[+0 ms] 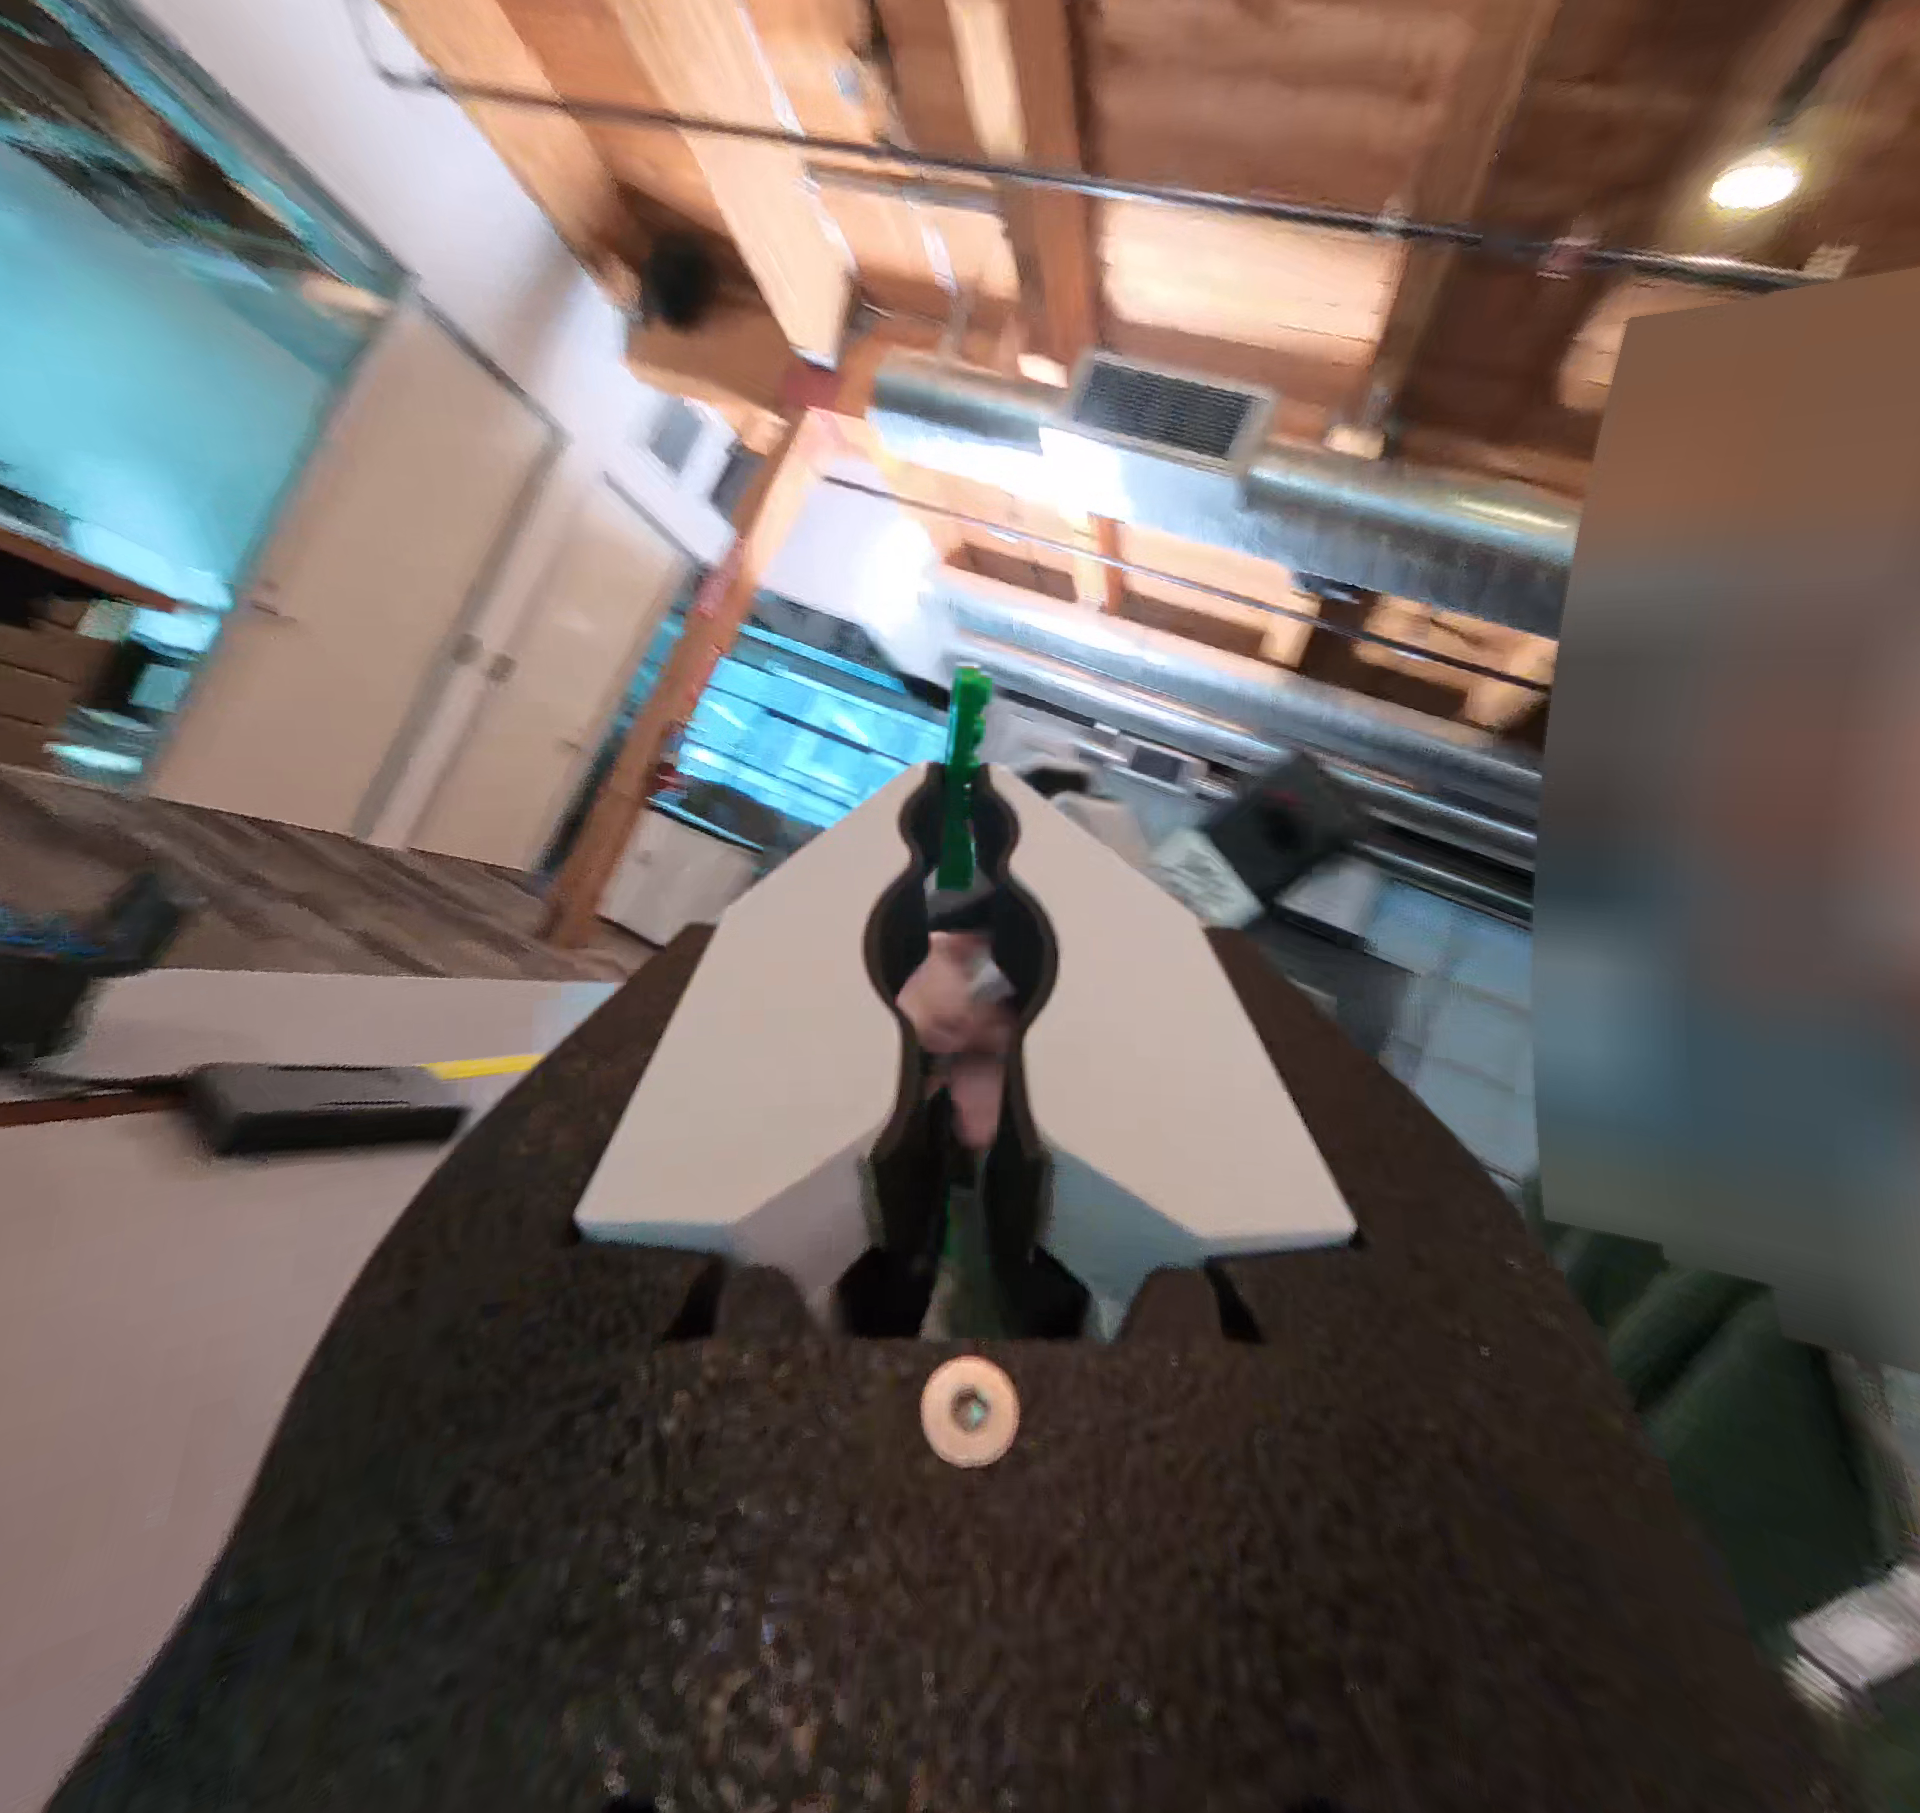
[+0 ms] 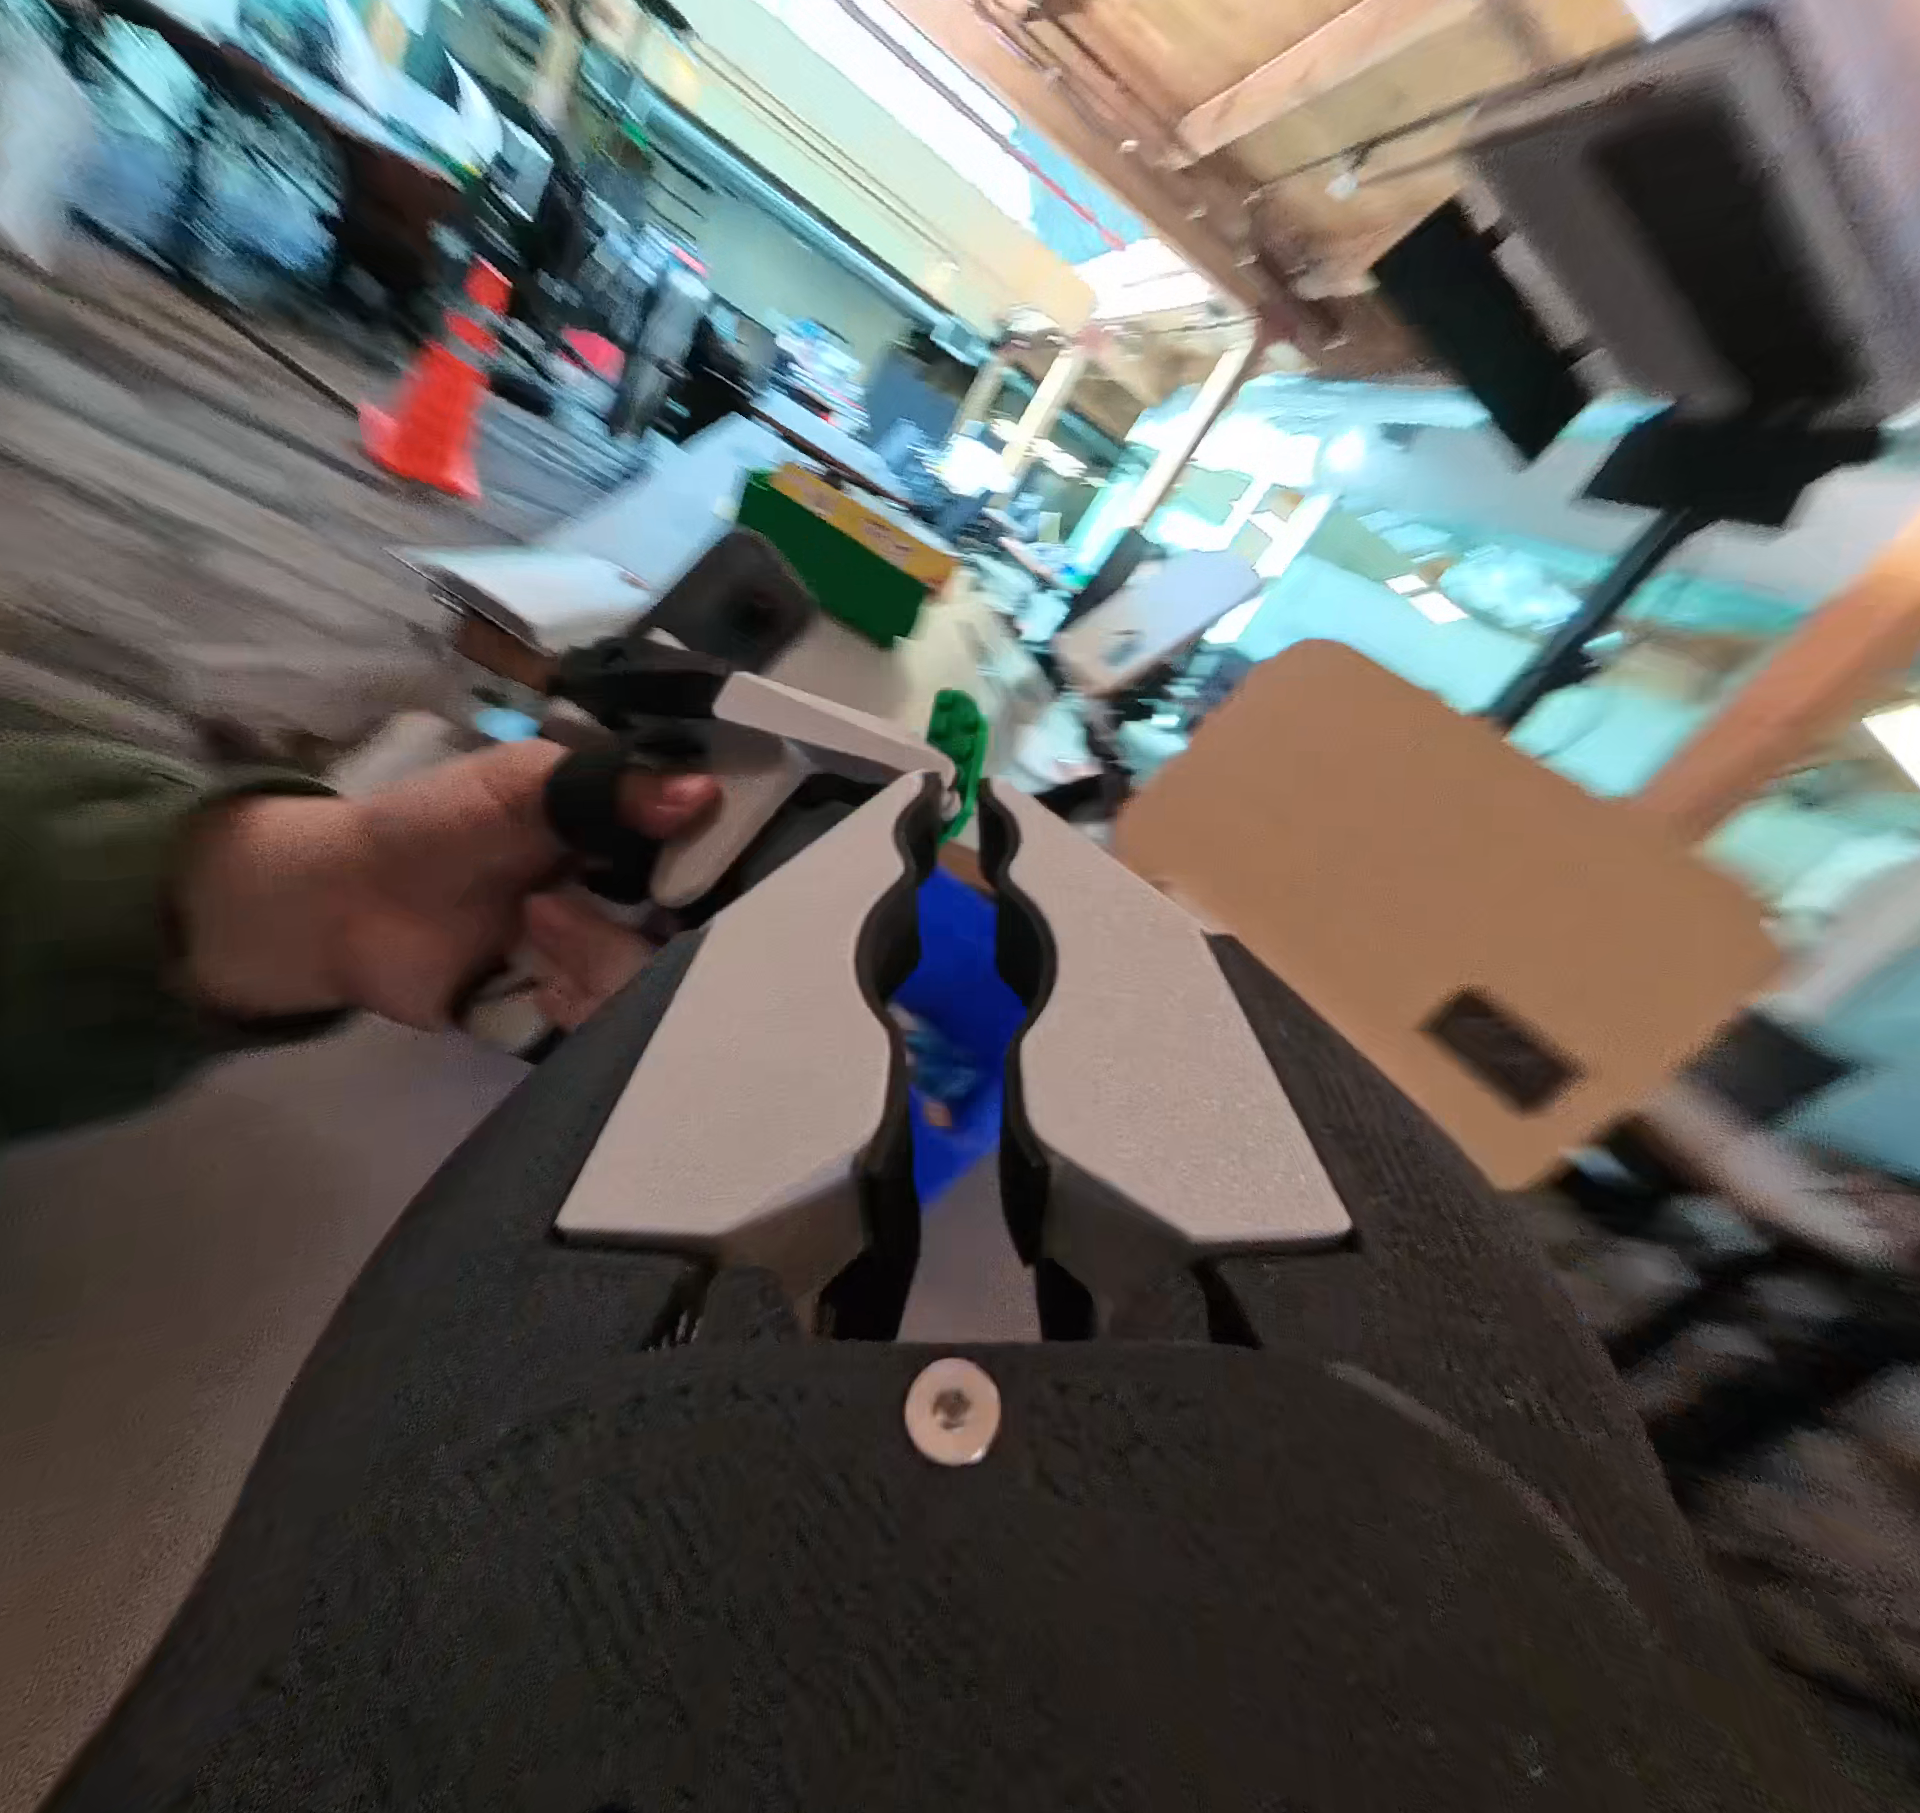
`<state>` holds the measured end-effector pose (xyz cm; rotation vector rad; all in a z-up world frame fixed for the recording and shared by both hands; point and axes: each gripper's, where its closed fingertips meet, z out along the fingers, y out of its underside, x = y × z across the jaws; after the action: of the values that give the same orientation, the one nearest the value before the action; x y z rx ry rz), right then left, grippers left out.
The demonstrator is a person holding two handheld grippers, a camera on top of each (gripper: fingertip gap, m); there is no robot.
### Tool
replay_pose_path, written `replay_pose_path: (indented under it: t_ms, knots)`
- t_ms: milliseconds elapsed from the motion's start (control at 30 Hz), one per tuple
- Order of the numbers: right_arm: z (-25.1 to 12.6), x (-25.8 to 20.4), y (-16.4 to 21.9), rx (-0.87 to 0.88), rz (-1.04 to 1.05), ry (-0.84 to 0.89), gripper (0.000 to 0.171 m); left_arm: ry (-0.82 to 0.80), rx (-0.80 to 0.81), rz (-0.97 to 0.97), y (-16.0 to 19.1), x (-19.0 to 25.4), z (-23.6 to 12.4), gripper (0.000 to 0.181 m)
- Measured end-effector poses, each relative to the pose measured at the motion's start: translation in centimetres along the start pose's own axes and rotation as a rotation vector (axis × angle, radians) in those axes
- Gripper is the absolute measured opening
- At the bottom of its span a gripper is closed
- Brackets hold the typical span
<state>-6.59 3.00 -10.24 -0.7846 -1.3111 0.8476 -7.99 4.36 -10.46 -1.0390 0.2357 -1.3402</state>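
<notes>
Left claw (image 1: 961, 776) raised toward the wooden ceiling, clamped on a thin green toothed piece (image 1: 964, 776); piece edge-on, sticking out past the tips. Pale surface (image 1: 156, 1296) lower left with a black flat box (image 1: 322, 1103) lying on it, well below the claw.

Right wrist view, from the left: hand (image 2: 416, 890) in a green sleeve working the left claw (image 2: 940, 766), whose grey fingertip (image 2: 831, 735) meets the same green piece (image 2: 956, 735). Right claw (image 2: 951, 797) nearly closed, tips at the piece's lower end; blur hides whether it actually bites or only touches, so cannot tell. Blue package (image 2: 956, 994) visible through the finger gap, behind. Cardboard flap (image 2: 1434, 890) to the right, orange cone (image 2: 436, 402) far back.

Piece held in mid-air between both claws, clear of the surface.
</notes>
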Motion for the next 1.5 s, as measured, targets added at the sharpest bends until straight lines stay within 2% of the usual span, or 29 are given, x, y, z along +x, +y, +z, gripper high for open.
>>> replay_pose_path:
  t_ms: [67, 167, 267, 433, 533, 733, 833, 867, 967, 1067, 1133, 1167, 1233, 1400, 1500]
  knots:
    - [-0.2, -0.4, -0.3, 0.053, 0.195, -0.122, 0.013, 0.132, -0.099, -0.09, 1.3, 1.6, 0.7, 0.002]
    - [-0.9, -1.2, -0.2, 0.056, 0.447, -0.315, 0.015, 0.114, -0.361, 0.002, 4.9, 2.0, 0.9, 0.003]
    - [-1.3, -2.2, 1.8, -0.077, 0.477, -0.4, 0.008, 0.014, -0.584, 0.175, 7.3, 1.4, 0.4, 0.003]
    - [-1.5, -2.8, 1.6, -0.087, 0.488, -0.443, 0.002, -0.055, -0.735, 0.312, 7.7, 1.7, 0.0, 0.003]
    - [-1.1, -0.8, -0.1, 0.032, 0.554, -0.346, 0.002, -0.138, -0.629, 0.395, 5.8, 1.6, 1.1, 0.006]
    - [-1.1, 0.7, -3.4, 0.269, 0.649, -0.293, 0.002, -0.082, -0.427, 0.417, 3.1, 3.6, 2.5, 0.009]
    - [-1.5, 1.1, -4.2, 0.326, 0.66, -0.29, 0.002, -0.039, -0.41, 0.386, 3.4, 4.1, 2.5, 0.027]
    - [-1.7, 1.1, -4.3, 0.333, 0.657, -0.292, 0.002, -0.018, -0.392, 0.382, 3.3, 4.4, 2.6, 0.027]
    - [-2.1, 0.8, -5.1, 0.369, 0.667, -0.328, 0.002, 0.007, -0.343, 0.407, 3.0, 5.0, 3.0, 0.004]
    - [-2.3, 0.5, -5.1, 0.35, 0.613, -0.331, 0.004, 0.0, -0.379, 0.425, 3.3, 5.1, 3.2, 0.004]
    - [-2.5, -0.3, -4.8, 0.292, 0.565, -0.364, 0.014, -0.004, -0.442, 0.45, 3.8, 5.2, 3.1, 0.004]
    - [-2.6, -0.6, -4.8, 0.274, 0.537, -0.374, 0.005, -0.005, -0.469, 0.477, 4.0, 5.3, 3.0, 0.004]
    - [-2.9, -0.6, -5.1, 0.274, 0.487, -0.351, 0.002, -0.018, -0.486, 0.539, 4.1, 5.6, 3.2, 0.004]
    - [-3.8, 0.4, -7.4, 0.419, 0.317, -0.18, 0.002, -0.14, -0.363, 0.846, 2.5, 6.7, 4.5, 0.014]
    - [-4.5, 0.4, -8.4, 0.475, 0.242, -0.125, 0.002, -0.135, -0.265, 0.944, 1.6, 8.5, 4.8, 0.009]
